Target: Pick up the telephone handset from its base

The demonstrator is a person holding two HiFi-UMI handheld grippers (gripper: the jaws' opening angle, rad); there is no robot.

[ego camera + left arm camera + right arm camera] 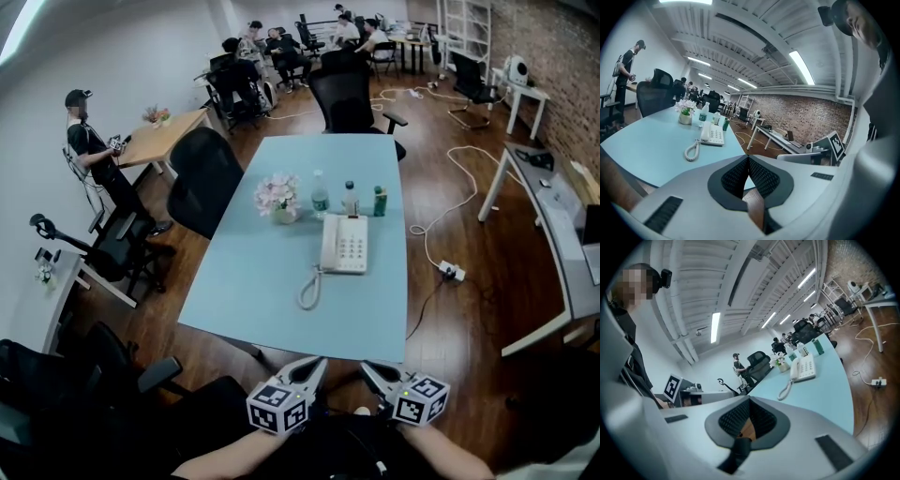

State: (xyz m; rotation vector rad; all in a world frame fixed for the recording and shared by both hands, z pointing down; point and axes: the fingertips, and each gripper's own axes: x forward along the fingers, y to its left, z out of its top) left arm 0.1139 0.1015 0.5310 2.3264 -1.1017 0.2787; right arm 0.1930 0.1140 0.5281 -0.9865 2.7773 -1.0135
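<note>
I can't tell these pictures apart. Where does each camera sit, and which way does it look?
Head view: on the person's head, looking steeply down at table and phone; forearms, left gripper and right gripper show below.
Left gripper view: on the left gripper, looking along its shut jaws across the table.
Right gripper view: on the right gripper, likewise, jaws shut.
Shared: both gripper views see the phone and flowers.
</note>
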